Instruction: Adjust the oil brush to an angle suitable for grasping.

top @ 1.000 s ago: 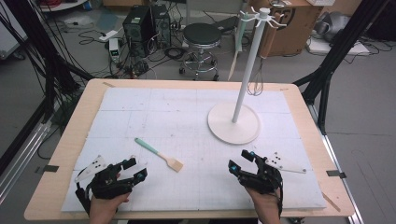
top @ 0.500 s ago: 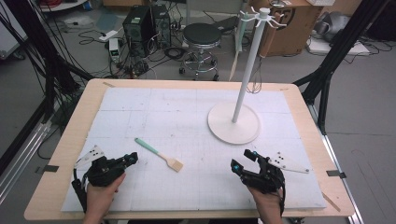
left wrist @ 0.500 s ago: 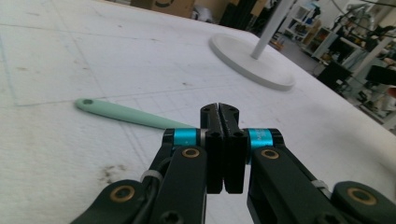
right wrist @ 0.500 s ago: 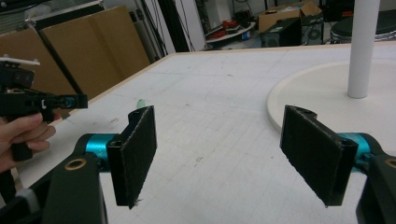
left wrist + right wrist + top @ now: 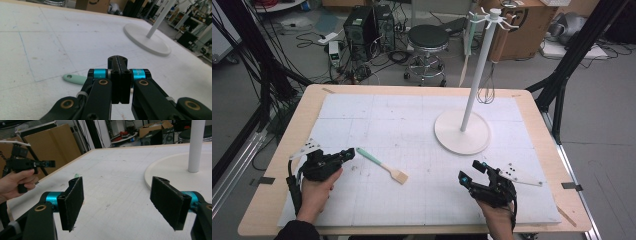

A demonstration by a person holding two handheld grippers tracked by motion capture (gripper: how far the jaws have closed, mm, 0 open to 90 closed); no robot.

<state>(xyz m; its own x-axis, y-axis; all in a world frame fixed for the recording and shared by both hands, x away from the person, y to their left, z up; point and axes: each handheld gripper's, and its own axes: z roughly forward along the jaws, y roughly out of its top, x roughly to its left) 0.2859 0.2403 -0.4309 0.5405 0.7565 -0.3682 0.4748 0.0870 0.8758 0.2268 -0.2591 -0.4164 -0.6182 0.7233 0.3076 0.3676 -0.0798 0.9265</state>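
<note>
A pale wooden table [image 5: 277, 165] is covered by a matte white mat [image 5: 377, 120] ruled with a faint grid and marked by small scuffs. In the right half of the high view a white stand [image 5: 462, 131] is seen, made of a flat round base and a thin upright pole topped with small hooks; a utensil with a green handle [image 5: 468, 47] and a wire whisk [image 5: 486, 90] hang from them. Left of centre a small brush [image 5: 382, 165] lies flat on the mat, with a smooth mint-green handle that has a hole at its end and a tan, flared head pointing toward the lower right.

The left gripper [image 5: 346, 155] is held at the lower left of the high view by a hand [image 5: 314, 192] entering from the bottom edge, its tip aimed rightward, just beside the green handle end but apart from it. In the left gripper view its black jaws are seen pressed together with nothing between them, the green handle showing just behind them at left.

The right gripper [image 5: 471, 172] is held at the lower right, angled toward the upper left. In the right gripper view its jaws stand wide apart and empty, their rough black pads [image 5: 75, 200] facing each other above bare mat.
</note>
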